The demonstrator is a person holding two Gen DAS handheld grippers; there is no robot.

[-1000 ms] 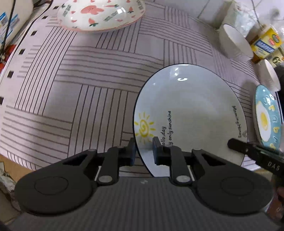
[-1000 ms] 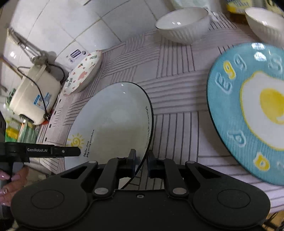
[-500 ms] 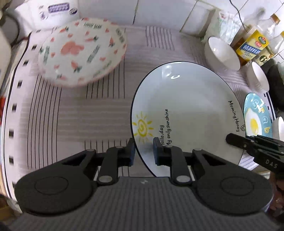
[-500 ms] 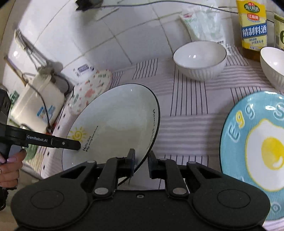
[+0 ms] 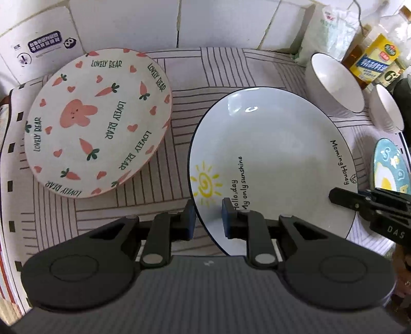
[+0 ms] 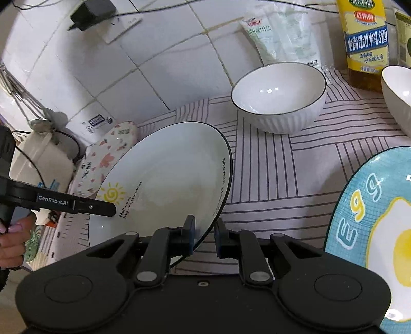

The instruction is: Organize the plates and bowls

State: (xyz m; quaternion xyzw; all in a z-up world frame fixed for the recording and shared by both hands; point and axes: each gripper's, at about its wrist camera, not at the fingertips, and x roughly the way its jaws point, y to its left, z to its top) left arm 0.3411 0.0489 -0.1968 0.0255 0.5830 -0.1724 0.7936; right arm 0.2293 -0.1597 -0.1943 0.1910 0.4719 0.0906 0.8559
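Observation:
A white plate with a sun drawing and a dark rim [image 5: 277, 159] is held in the air by both grippers. My left gripper [image 5: 207, 218] is shut on its near left rim. My right gripper [image 6: 204, 235] is shut on the opposite rim; the plate [image 6: 167, 179] tilts in that view. A carrot-and-bear plate [image 5: 97, 120] lies on the striped cloth to the left, also seen in the right wrist view [image 6: 102, 159]. A blue egg plate [image 6: 372, 231] lies at the right. Two white bowls [image 6: 280, 97] [image 6: 398, 95] stand behind.
A striped cloth [image 6: 277, 164] covers the counter against a tiled wall [image 5: 218, 23]. A yellow bottle [image 6: 366, 38] and a plastic bag [image 6: 285, 30] stand at the back right. A white appliance [image 6: 41, 159] with a cord sits at the left end.
Both grippers have lifted the sun plate off the cloth and raised it, carrying it toward the left; the carrot plate now lies closer to it.

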